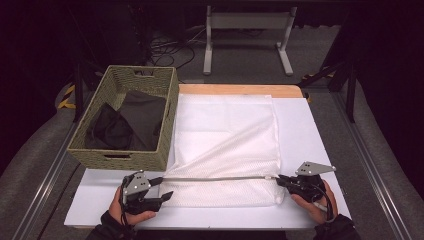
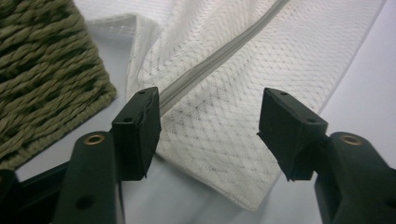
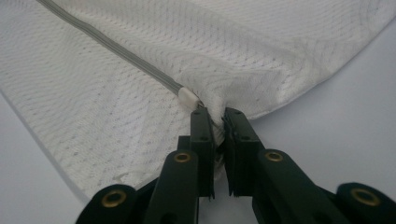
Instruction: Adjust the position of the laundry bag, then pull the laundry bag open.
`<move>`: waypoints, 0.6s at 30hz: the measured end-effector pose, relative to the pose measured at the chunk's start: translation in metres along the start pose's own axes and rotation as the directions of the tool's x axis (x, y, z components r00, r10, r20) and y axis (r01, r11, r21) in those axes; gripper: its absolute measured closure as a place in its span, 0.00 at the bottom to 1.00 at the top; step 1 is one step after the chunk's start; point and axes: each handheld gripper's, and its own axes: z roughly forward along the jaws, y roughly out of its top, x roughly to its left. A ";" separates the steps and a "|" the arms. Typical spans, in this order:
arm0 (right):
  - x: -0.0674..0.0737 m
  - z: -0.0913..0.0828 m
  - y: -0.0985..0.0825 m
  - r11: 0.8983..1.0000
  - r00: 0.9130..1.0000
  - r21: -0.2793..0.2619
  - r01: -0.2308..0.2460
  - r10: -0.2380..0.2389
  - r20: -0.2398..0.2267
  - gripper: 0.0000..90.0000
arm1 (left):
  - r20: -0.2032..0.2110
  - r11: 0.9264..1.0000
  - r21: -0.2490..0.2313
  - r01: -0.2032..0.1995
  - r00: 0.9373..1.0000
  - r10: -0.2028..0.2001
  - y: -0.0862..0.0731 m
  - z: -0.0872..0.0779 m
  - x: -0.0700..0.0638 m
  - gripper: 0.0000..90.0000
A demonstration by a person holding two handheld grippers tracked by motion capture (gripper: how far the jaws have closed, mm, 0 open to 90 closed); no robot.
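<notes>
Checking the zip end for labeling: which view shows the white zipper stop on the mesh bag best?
Right gripper view: the white zipper stop sits close up and sharp, just ahead of the right gripper, which is shut on the mesh bag. The high view shows it as a tiny speck; the left gripper view gives just the zipper line.

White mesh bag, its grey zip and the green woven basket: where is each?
white mesh laundry bag (image 1: pixel 225 125), high view, flat middle of the mesh.
grey zip (image 1: pixel 215 178), high view, middle of the stretched zip line.
olive-green woven basket (image 1: pixel 120 159), high view, near front wall.
</notes>
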 end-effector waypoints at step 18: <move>0.018 -0.013 0.012 0.999 0.999 -0.023 0.034 -0.035 -0.006 0.92 | 0.205 0.976 0.014 -0.217 0.956 0.210 0.072 0.068 -0.056 0.66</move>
